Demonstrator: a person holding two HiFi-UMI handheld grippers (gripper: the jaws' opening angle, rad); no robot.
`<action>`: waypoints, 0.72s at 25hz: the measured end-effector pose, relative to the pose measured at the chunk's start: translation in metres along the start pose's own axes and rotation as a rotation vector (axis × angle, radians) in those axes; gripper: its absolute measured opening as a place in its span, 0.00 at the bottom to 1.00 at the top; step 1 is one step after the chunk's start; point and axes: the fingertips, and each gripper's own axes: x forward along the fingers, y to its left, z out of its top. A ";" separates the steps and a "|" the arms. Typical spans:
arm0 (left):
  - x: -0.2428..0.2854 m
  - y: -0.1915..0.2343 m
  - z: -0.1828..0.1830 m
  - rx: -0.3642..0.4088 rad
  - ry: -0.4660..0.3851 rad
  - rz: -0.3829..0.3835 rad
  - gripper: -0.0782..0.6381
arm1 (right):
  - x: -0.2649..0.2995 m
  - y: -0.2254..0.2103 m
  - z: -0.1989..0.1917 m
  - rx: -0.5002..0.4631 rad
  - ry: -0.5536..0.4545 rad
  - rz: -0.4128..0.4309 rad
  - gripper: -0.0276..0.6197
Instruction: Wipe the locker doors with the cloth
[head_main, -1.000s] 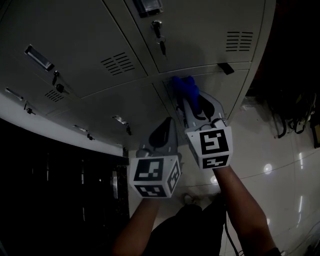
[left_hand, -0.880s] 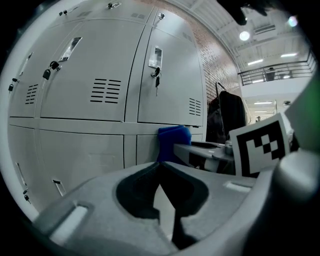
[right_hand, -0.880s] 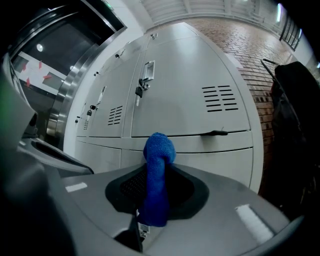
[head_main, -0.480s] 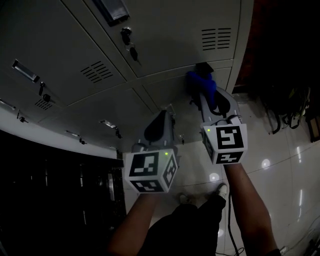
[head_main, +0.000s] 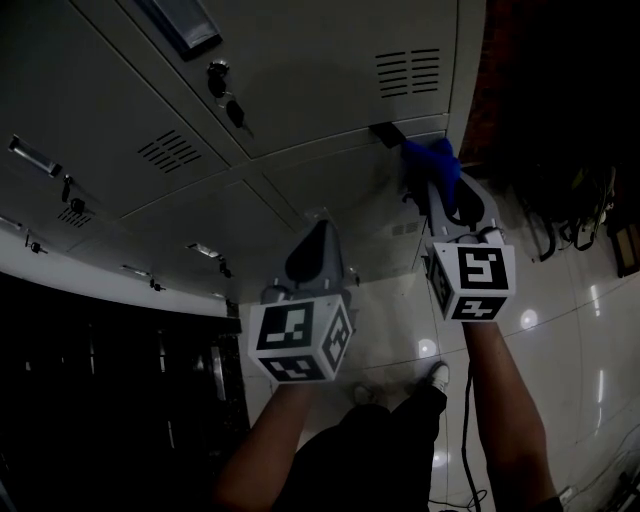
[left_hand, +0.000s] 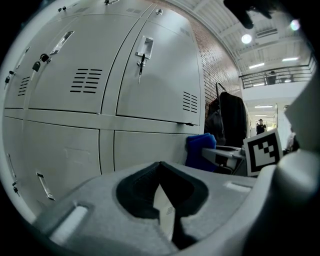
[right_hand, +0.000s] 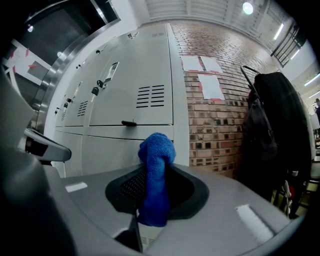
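Cloth (head_main: 432, 162), blue, up at the right edge of the lower locker door (head_main: 330, 190) in the head view, right gripper (head_main: 445, 188) behind it. Left gripper view: left gripper (left_hand: 162, 200) jaws together, nothing between. Right gripper view: jaws clamped on the cloth.

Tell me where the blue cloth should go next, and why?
Probably slide it left along the lower locker door. The right tool grips the cloth at that door's right edge, next to the brick wall, so the rest of the door lies to the left.
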 end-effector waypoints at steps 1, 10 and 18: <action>0.001 0.000 -0.001 -0.001 0.002 0.001 0.11 | 0.000 -0.001 -0.001 -0.003 0.002 0.000 0.17; -0.009 0.018 -0.007 0.005 -0.007 0.010 0.11 | -0.022 0.062 0.005 -0.010 -0.052 0.105 0.17; -0.029 0.047 -0.022 -0.004 -0.015 0.042 0.11 | -0.017 0.160 -0.020 -0.003 -0.022 0.248 0.17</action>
